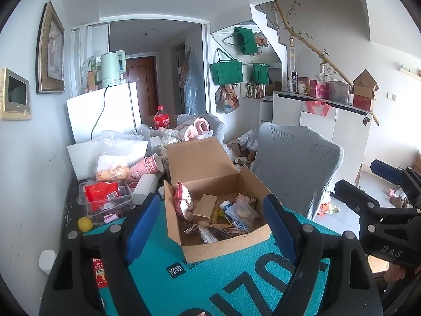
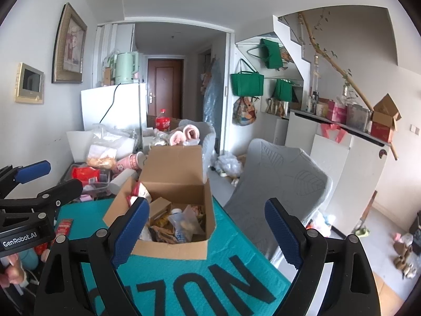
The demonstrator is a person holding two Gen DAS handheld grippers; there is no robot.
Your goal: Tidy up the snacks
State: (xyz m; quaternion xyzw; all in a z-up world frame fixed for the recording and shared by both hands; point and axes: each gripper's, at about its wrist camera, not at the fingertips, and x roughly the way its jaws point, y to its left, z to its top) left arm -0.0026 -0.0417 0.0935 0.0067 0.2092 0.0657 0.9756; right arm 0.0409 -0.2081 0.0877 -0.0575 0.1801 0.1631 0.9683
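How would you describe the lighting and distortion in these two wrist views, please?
Left wrist view: even daylight, sharp, fisheye bending the wall frame, dark vignette corners. Right wrist view: equally sharp and curved, brighter floor at right beyond the grey chair.

Surface: table [image 1: 65,210] with dark top, partly covered by teal mat [image 1: 163,247].
On mat: open cardboard box [image 1: 223,247].
On bare top: clear plastic container [image 1: 105,208], yellow fruit [image 1: 85,223], pink cup [image 1: 150,166] lying on its side.
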